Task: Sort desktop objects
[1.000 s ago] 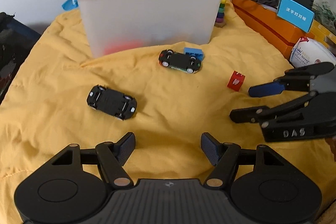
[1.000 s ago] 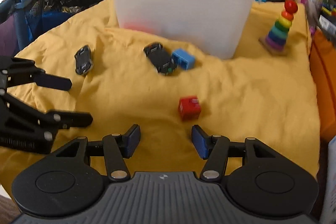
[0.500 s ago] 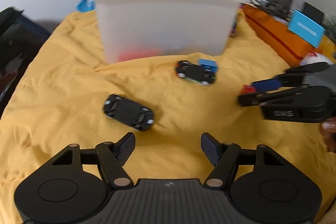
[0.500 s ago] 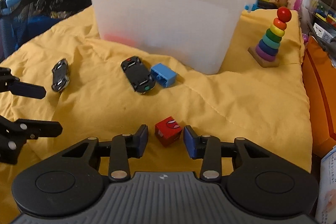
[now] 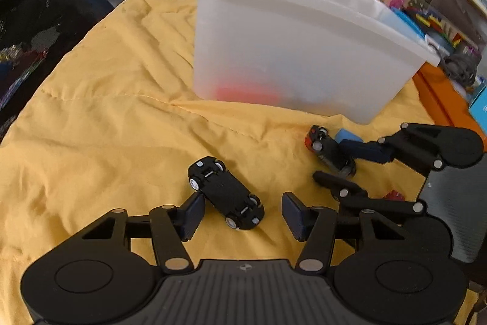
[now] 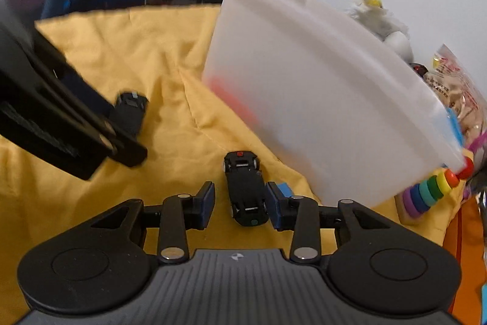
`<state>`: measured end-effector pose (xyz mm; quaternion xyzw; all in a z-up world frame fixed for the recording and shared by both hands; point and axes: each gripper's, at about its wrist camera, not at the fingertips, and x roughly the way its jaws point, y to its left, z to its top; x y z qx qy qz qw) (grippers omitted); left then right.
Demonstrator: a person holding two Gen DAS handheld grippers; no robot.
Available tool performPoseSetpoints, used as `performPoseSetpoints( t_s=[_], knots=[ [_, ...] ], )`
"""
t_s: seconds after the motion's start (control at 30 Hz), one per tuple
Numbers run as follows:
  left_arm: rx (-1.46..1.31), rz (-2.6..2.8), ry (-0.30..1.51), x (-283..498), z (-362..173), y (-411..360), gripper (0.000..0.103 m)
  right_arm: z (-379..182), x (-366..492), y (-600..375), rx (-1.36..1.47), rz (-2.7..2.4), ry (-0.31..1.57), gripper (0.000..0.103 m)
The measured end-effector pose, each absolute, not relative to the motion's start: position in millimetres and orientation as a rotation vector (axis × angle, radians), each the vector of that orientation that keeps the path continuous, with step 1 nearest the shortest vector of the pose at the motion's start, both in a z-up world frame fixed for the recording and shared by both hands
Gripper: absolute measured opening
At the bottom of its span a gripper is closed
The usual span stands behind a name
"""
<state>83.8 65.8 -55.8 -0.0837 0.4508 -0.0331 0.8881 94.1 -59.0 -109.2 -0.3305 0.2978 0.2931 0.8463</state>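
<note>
Cars look light, stiff and roll-prone, so I'd pinch their flanks: left tool closing around the centre-frame car, right tool unclenched astride the lower-centre car.

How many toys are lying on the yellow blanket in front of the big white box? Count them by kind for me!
Toy cars: 2, one upside down, the other upside down too
Blue blocks: 1
Red blocks: 1, only a corner showing
Total: 4
</note>
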Motion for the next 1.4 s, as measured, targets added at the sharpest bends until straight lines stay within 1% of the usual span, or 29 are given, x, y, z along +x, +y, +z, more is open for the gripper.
performPoseSetpoints(
  t_s=[0.07,0.1,0.13,0.17,0.2,0.23,0.27,0.37,0.47,0.57,0.67,0.77,0.8,0.83,0.87,0.97,1.03,1.13,1.2,1.23,1.3,1.4],
  knots=[
    [-0.161,-0.058,0.962,92,-59,66,0.059,-116,100,-59,-0.688,0.615,0.636,0.037],
    [-0.166,-0.06,0.971,95,-61,67,0.059,-115,101,-60,-0.676,0.615,0.64,0.033],
    [-0.169,-0.065,0.964,97,-61,67,0.056,-114,103,-63,-0.66,0.608,0.648,0.023],
    [-0.162,-0.076,0.957,99,-60,68,0.051,-111,104,-67,-0.638,0.602,0.65,0.02],
    [-0.15,-0.086,0.956,100,-61,67,0.037,-107,104,-73,-0.598,0.602,0.662,0.019],
    [-0.139,-0.102,0.963,101,-62,67,0.032,-102,104,-79,-0.557,0.602,0.676,0.018],
    [-0.131,-0.115,0.963,101,-63,67,0.032,-97,102,-88,-0.493,0.605,0.695,0.017],
    [-0.069,-0.166,0.95,93,-59,62,0.032,-84,93,-113,-0.313,0.609,0.76,0.017],
    [0.069,-0.215,0.935,73,-54,52,0.032,-77,84,-137,-0.099,0.65,0.855,0.017],
    [0.164,-0.254,0.939,50,-53,45,0.032,-87,80,-155,0.108,0.691,1.0,0.017],
    [0.362,-0.226,0.91,31,-56,28,0.033,-106,79,-170,0.313,0.712,1.107,0.017],
    [0.4,-0.255,0.88,18,-54,14,0.033,-109,76,-180,0.359,0.667,1.096,0.016],
    [0.392,-0.27,0.87,15,-50,12,0.035,-107,76,-180,0.356,0.66,1.09,0.016],
    [0.386,-0.288,0.857,11,-48,7,0.04,-104,76,-178,0.328,0.652,1.074,0.016],
    [0.385,-0.303,0.85,8,-46,3,0.042,-99,74,-174,0.263,0.642,1.045,0.017],
    [0.413,-0.374,0.83,-6,-45,-16,0.043,-84,62,-161,-0.008,0.558,0.925,0.017],
    [0.394,-0.434,0.843,-14,-46,-26,0.043,-82,58,-161,-0.096,0.527,0.893,0.017],
    [0.361,-0.456,0.859,-24,-49,-30,0.043,-79,54,-165,-0.095,0.538,0.866,0.022],
    [0.353,-0.437,0.846,-29,-44,-26,0.043,-75,50,-163,-0.107,0.595,0.837,0.028],
    [0.339,-0.423,0.844,-30,-43,-24,0.043,-74,47,-160,-0.14,0.635,0.823,0.028],
    [0.303,-0.388,0.849,-28,-42,-15,0.043,-73,38,-148,-0.275,0.699,0.791,0.035],
    [0.269,-0.345,0.866,-22,-44,-7,0.043,-82,29,-131,-0.49,0.734,0.747,0.035]
  ],
)
